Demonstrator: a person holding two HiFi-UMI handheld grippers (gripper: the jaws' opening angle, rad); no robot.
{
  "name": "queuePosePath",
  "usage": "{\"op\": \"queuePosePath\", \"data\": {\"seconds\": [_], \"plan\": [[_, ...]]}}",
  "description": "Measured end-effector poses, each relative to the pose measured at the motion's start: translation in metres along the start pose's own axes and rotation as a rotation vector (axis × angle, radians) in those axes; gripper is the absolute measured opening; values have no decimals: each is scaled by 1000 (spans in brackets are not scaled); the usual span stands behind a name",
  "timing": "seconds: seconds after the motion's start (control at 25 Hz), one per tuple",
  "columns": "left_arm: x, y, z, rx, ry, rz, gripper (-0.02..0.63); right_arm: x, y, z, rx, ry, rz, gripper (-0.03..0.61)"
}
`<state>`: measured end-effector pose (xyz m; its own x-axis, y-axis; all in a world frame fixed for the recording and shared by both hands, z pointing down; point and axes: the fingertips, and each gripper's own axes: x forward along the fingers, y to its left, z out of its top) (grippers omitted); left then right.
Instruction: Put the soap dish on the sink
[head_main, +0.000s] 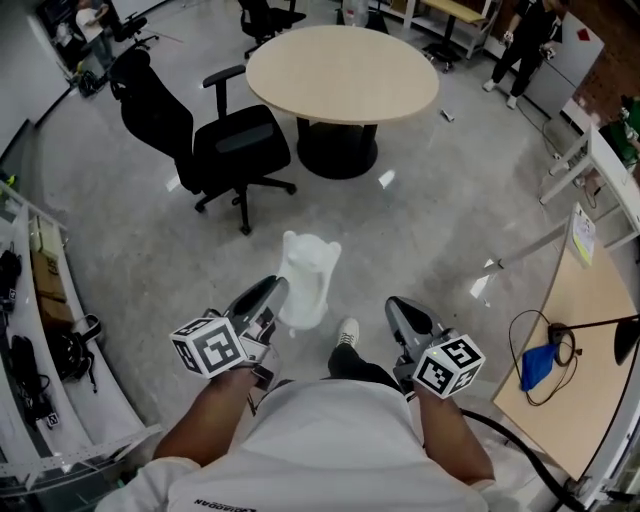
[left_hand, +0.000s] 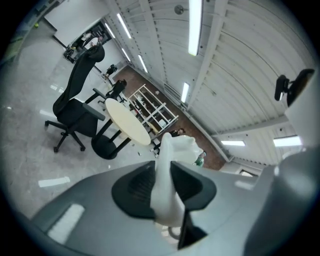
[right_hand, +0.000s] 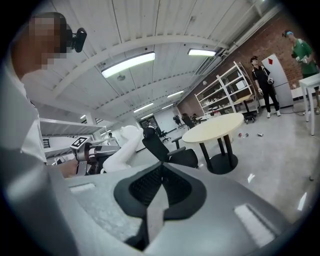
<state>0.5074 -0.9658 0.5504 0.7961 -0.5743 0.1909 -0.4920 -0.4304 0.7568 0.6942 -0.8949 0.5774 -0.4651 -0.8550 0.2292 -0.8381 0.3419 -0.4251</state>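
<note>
soap dish (head_main: 308, 275): matt white plastic; floor (head_main: 420, 220): glossy; table (head_main: 340, 70): smooth wood

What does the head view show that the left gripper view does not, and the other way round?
Only the head view: the right tool and the person's white shoe. Only the left gripper view: ceiling lights and open shelves. Both: the left tool shut on the white soap dish, the round table and the black office chair.
</note>
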Motion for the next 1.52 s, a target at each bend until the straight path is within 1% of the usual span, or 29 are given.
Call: {"op": "queuePosePath", "data": {"seconds": [0.16, 0.4, 0.56, 0.72, 0.88, 1.0, 1.12, 1.24, 1.4, 1.52], "plan": [[56, 9, 30, 2, -20, 26, 109, 40, -41, 41, -22, 11, 42, 2], [127, 7, 65, -2, -61, 18, 109, 87, -95, 93, -63, 4, 81, 2], [151, 19, 75, -8, -34, 43, 109, 108, -114, 102, -40, 10, 88, 2], [179, 35, 93, -17, -31, 66, 109, 129, -137, 112, -24, 19, 84, 2], [210, 58, 107, -28, -15, 64, 107, 158, -159, 116, -11, 25, 68, 2], [241, 79, 124, -48, -8, 55, 107, 185, -179, 131, -20, 25, 53, 2], [275, 98, 148, -68, 0, 47, 107, 215, -198, 148, -33, 41, 42, 2], [313, 112, 184, -77, 14, 30, 107, 250, -221, 172, -44, 68, 21, 2], [361, 128, 232, -70, 39, 0, 107, 299, -256, 199, -56, 113, -20, 2], [394, 145, 259, -60, 51, -13, 107, 331, -281, 219, -57, 109, -55, 2]]}}
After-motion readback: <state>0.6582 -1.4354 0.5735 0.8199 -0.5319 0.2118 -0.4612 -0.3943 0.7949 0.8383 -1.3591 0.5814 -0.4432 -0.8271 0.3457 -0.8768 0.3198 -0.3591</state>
